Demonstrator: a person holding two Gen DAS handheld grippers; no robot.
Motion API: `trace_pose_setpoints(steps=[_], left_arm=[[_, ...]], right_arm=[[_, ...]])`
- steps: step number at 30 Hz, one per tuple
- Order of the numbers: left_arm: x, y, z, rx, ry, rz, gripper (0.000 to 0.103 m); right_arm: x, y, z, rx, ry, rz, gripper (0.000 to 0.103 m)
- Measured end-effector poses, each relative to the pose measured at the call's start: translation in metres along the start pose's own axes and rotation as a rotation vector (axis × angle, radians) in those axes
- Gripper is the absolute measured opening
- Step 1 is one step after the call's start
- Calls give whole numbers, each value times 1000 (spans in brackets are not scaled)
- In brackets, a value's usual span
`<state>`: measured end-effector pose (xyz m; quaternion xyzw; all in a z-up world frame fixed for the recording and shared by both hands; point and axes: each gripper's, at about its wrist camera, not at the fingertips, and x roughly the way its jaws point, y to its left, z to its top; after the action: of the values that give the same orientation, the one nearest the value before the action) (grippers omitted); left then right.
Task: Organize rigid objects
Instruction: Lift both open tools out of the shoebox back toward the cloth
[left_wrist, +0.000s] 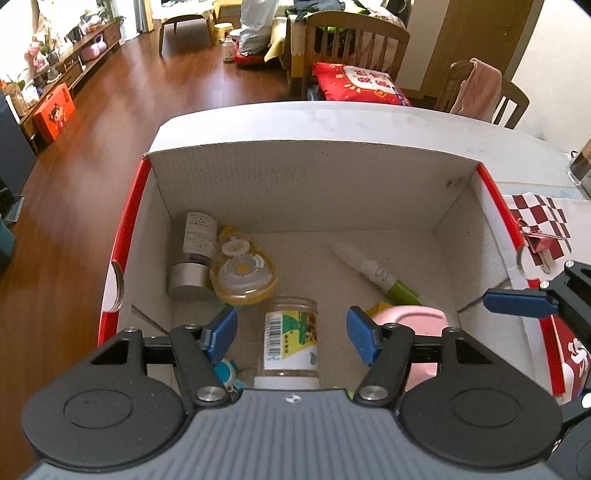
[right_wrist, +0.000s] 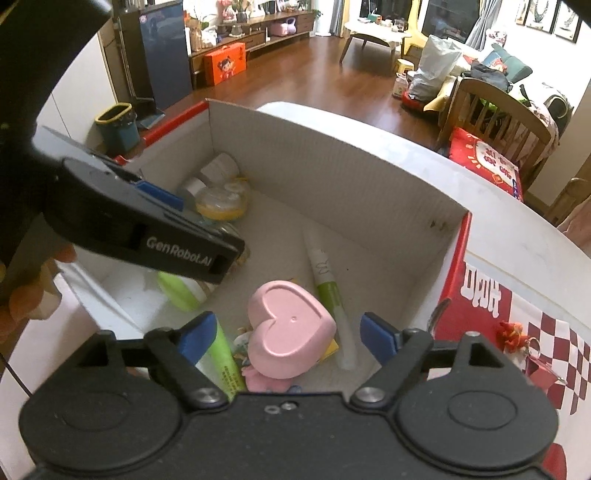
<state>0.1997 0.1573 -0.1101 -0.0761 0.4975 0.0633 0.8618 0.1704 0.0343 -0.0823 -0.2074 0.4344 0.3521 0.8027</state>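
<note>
Left wrist view: left gripper (left_wrist: 291, 332) hangs over the near half of the cardboard box (left_wrist: 295, 192), jaws apart, nothing pinched; the clear plastic jar (left_wrist: 291, 341) lies on the box floor directly under the gap, long axis running near-to-far, white lid at the near end, pads clear of its sides. Right wrist view: right gripper (right_wrist: 286, 338) also has its jaws spread wide and empty, with the pink heart-shaped box (right_wrist: 290, 328) below and between the fingers, not touched. So each claw sits right above one item, both look released into the box. Box contents: far-left corner has a small bottle with a silver cap (left_wrist: 194, 254) lying down, touching the yellow round tape dispenser (left_wrist: 243, 271); a white-and-green marker (left_wrist: 376, 271) lies diagonally at right, far end pointing left, near end by the heart box; a green highlighter (right_wrist: 221, 363) and a green-capped tube (right_wrist: 181, 290) sit near the near wall, plus some small toy bits under the heart that I can't make out, too occluded. Outside the box on the right, a red checkered item with a key ring (left_wrist: 537, 230) rests on the white table (left_wrist: 369, 118), closest to the right gripper, so my read is that's the next pick if anything remains.
</note>
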Motion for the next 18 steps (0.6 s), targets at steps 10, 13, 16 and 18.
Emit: trace_pose_setpoints(steps=[10,13,16,18], left_arm=[[-33,-9,-12,1,-61,-10,66],[-44,-13,-16,-4,-84,-17,66],[-56,-20,-21,4,-110,-26,66],[-63,-27,-23,9,-125,-25,70]], right_arm=[[-32,-8,-8,-1,-57,35,90],[-46,-13,-15,-4,-84,52,95],[-62,-14,-24,-7,-115,61,101],[-73,-16,-30,-15,-138,64,101]])
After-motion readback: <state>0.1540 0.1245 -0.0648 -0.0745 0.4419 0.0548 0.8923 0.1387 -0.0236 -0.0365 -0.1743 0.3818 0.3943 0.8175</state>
